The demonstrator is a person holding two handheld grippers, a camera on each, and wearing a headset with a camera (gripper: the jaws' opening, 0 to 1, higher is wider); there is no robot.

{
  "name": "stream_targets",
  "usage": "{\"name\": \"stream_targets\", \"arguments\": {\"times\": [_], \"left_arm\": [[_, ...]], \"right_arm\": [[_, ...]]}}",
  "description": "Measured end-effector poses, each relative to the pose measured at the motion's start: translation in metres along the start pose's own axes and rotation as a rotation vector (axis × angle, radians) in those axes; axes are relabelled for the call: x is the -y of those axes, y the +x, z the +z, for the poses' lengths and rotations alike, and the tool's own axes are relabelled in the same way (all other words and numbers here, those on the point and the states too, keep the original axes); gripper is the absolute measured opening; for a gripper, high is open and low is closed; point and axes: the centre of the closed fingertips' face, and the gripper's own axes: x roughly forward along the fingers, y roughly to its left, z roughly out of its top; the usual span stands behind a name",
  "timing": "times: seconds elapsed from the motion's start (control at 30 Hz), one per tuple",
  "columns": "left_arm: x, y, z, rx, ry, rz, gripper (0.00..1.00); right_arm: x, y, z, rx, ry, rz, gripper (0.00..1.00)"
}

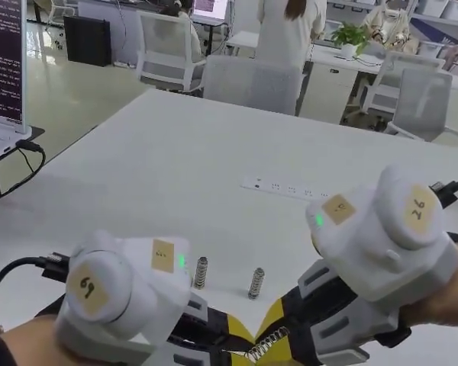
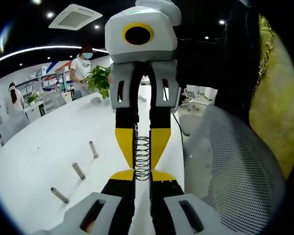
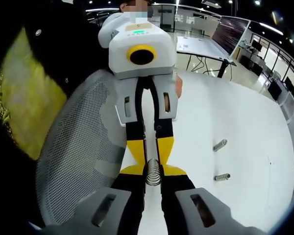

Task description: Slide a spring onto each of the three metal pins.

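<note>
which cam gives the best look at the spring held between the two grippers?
Left gripper view: the spring shows side-on at full length, with each coil distinct. The right gripper view sees it foreshortened, nearly end-on, so its length is hard to read. The head view catches it small and low, near the bottom edge.

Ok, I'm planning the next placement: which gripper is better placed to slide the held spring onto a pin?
Right, probably. In the left gripper view the spring lies between the right gripper's yellow jaws, while the left gripper only meets its end. The bare-looking pin looks farthest from the left gripper.
</note>
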Motion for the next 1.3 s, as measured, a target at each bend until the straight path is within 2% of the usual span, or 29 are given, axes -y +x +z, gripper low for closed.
{"name": "stream_targets", "arguments": {"times": [0.27, 0.63, 1.0, 1.03, 1.3], "left_arm": [[0.000, 0.000, 0.000, 0.001, -0.017, -0.001, 0.07], [0.000, 0.000, -0.002, 0.002, -0.059, 0.000, 0.21], [-0.003, -0.002, -0.004, 0.001, -0.118, 0.022, 0.48], [-0.006, -0.002, -0.004, 0.004, -0.119, 0.037, 0.52], [-0.011, -0.007, -0.006, 0.007, -0.153, 0.065, 0.74]], "right_arm": [[0.002, -0.001, 0.001, -0.003, -0.002, -0.007, 0.08], [0.004, -0.004, -0.001, -0.006, 0.005, -0.018, 0.08], [0.006, -0.006, -0.004, -0.012, 0.008, -0.031, 0.08], [0.006, -0.007, -0.004, -0.012, 0.010, -0.030, 0.08], [0.008, -0.009, -0.005, -0.011, 0.013, -0.039, 0.08]]}}
